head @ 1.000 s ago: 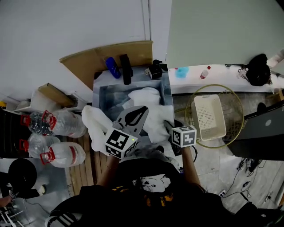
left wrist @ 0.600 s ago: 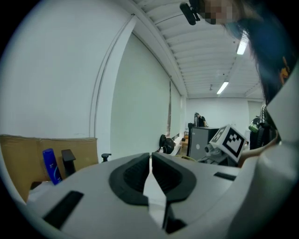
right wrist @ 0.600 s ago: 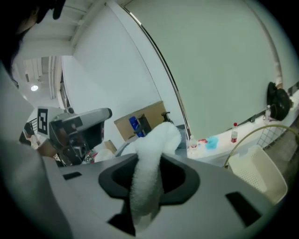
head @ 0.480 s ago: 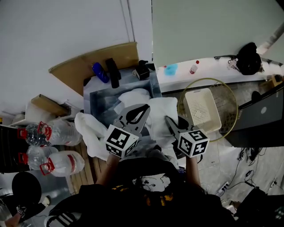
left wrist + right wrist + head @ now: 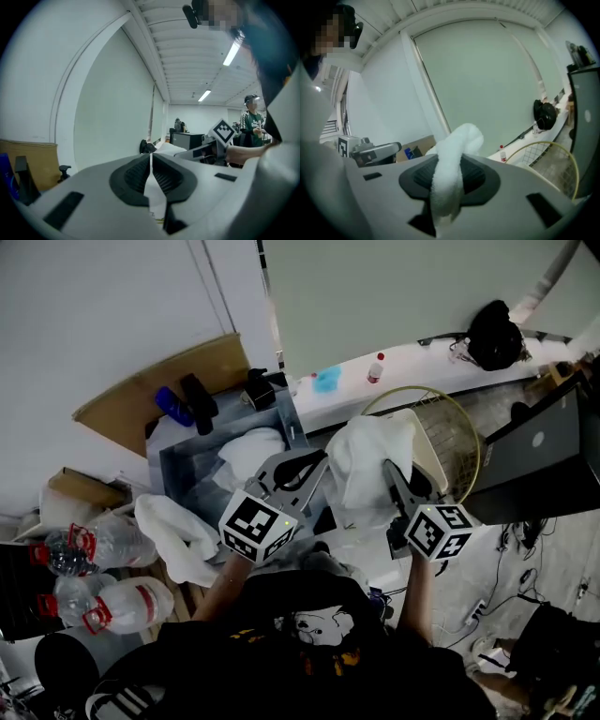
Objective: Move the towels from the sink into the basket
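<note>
1. Right gripper [image 5: 449, 177]: jaws clenched on a white towel [image 5: 367, 457], which is held up at the left rim of the basket [image 5: 461, 435].
2. Left gripper [image 5: 150, 161]: jaws pressed together, grasping nothing, over the right edge of the sink [image 5: 173, 474].
3. Second towel [image 5: 247, 450] lies in the sink; third towel [image 5: 173, 535] drapes over its near-left corner.

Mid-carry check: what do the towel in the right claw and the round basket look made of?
Towel: white terry cloth, judging by its fuzzy nap and limp drape from the right claw. Round basket: thin wire mesh, probably metal, with a yellowish rim; coating can't be told.
</note>
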Demonstrator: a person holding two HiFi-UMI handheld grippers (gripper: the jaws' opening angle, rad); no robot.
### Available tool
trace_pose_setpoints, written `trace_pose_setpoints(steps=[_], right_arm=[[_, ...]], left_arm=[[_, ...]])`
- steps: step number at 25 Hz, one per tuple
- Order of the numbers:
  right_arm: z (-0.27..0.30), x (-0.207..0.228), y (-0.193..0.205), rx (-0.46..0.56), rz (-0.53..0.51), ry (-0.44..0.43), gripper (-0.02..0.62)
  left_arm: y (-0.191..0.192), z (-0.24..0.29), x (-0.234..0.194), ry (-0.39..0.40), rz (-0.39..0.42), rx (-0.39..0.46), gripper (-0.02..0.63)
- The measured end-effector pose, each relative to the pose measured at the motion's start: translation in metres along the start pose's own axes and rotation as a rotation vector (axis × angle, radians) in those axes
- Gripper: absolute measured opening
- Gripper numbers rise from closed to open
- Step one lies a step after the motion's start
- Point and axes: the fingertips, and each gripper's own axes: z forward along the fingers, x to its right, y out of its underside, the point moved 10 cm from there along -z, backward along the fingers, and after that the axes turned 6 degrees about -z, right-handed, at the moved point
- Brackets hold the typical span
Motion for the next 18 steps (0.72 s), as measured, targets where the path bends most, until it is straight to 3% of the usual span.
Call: trace_pose_setpoints(steps=[9, 18], right_arm=[[-0.021, 0.114, 0.011, -0.027, -0.014, 0.182, 0.106], [0.074, 0.216, 0.063, -0.218, -0.098, 0.231, 0.106]], left_arm=[[0.012, 0.066, 0.038, 0.106, 0.009, -0.040, 0.020], [0.046, 0.113, 0.027, 0.073, -0.018, -0.114, 0.020]])
